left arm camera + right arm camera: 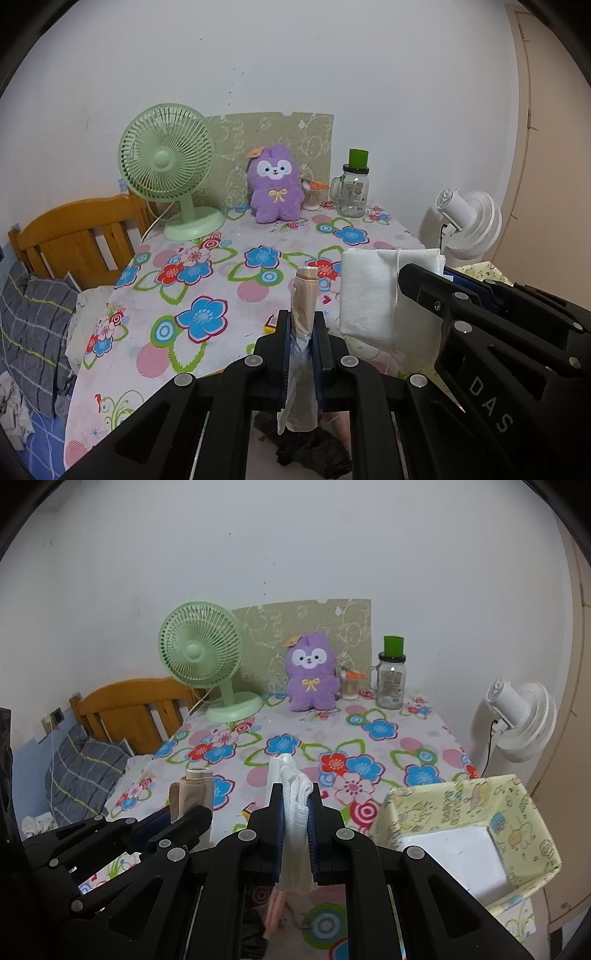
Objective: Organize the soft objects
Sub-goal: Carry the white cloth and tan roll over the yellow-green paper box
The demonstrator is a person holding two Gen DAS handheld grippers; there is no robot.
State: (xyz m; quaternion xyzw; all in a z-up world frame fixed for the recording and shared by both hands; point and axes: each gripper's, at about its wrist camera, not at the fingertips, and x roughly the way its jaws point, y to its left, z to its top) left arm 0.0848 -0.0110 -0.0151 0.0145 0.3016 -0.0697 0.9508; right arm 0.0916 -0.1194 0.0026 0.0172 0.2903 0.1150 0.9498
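Two fans [166, 162] [524, 716], purple plush [312, 672], glass jar [390, 685]

Purple plush toy [275, 184], floral tablecloth [207, 280], green fan [166, 158].

Inspector: Left gripper [302, 343] is clamped on a beige rolled fabric [303, 306], which stands upright between the pads and hangs out below them.

Clerk: And the other tool?

Inspector: Right gripper [421, 284] enters from the right, closed on a folded white cloth [367, 291] held above the floral tablecloth [207, 280].

Clerk: The back of the table?

Inspector: Green desk fan [168, 166] at left, purple plush toy [275, 184] against a patterned board [273, 136], a glass jar [352, 192] with a green cap beside it. A white fan [469, 225] stands off the table's right edge.
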